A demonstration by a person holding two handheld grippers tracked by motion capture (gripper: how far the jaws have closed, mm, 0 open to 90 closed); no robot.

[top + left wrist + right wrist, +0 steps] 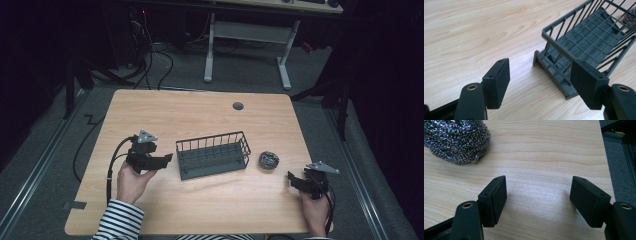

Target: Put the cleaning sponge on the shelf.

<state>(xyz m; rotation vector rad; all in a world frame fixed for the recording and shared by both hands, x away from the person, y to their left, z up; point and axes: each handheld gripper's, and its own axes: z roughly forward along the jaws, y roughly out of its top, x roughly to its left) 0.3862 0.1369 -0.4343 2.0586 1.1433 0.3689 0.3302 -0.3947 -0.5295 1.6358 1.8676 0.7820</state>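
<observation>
A dark grey wire basket stands empty at the middle of the wooden table. Just right of it lies a steel wool scourer. My left gripper is held left of the basket, open, with nothing between its pads. In the left gripper view the basket's near corner lies just ahead of the jaws, and the scourer peeks past the far end. My right gripper rests near the table's right front corner, open and empty. In the right gripper view the scourer lies ahead to the left.
A round grey cable grommet sits near the table's far edge. Another desk's white legs stand on the floor beyond. Cables trail from the left gripper over the table's left edge. The table's right edge runs close to the right gripper.
</observation>
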